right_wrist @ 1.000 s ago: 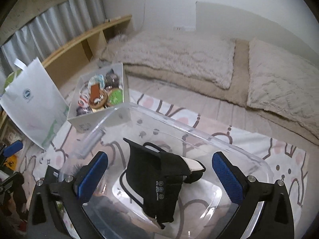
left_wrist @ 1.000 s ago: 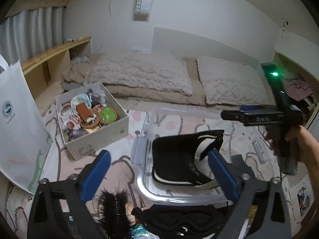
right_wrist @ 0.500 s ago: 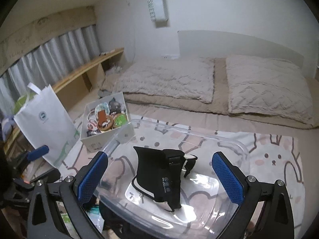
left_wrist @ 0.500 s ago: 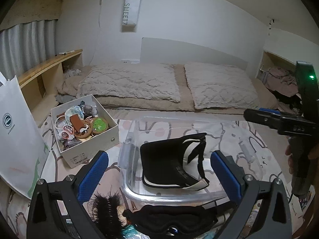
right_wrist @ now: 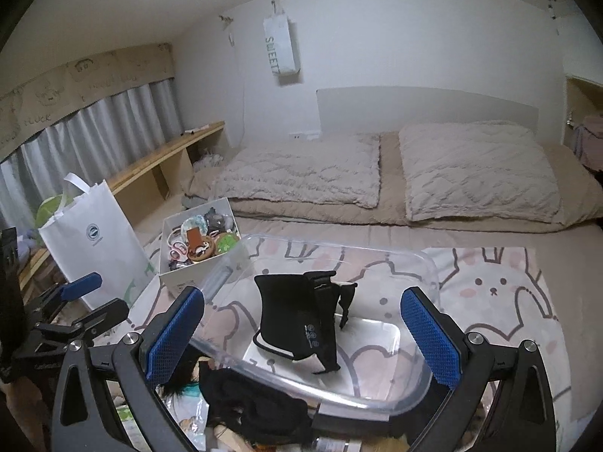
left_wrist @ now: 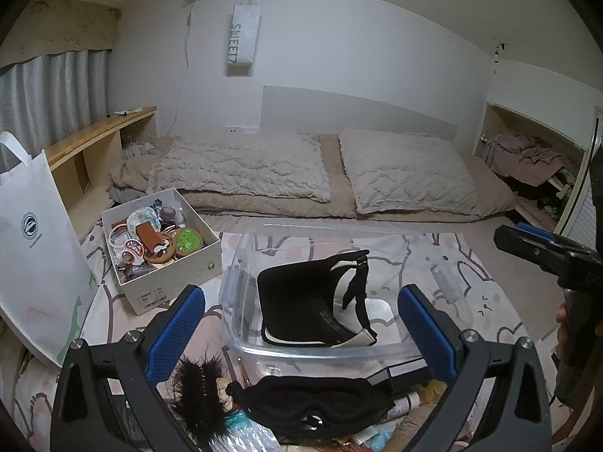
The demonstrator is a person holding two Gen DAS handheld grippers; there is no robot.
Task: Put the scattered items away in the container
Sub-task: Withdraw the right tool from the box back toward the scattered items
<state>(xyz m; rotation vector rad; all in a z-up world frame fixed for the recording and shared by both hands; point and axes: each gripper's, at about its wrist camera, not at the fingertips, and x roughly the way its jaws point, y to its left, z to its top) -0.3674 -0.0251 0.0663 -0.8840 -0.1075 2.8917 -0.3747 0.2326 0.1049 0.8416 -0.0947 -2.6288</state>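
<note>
- Both the left gripper (left_wrist: 301, 324) and the right gripper (right_wrist: 303, 324) hang with jaws spread and nothing between them.
- One clear container (left_wrist: 241, 301) sits on the bed, holding one black visor (left_wrist: 312, 301).
- Just before its near rim lie one black eye mask (left_wrist: 312, 399) and one feathery black clip (left_wrist: 198, 384); further clutter there is uncountable.
- Best next move, I judge: lower one gripper onto the eye mask, pinching its middle, then lift over the rim.
</note>
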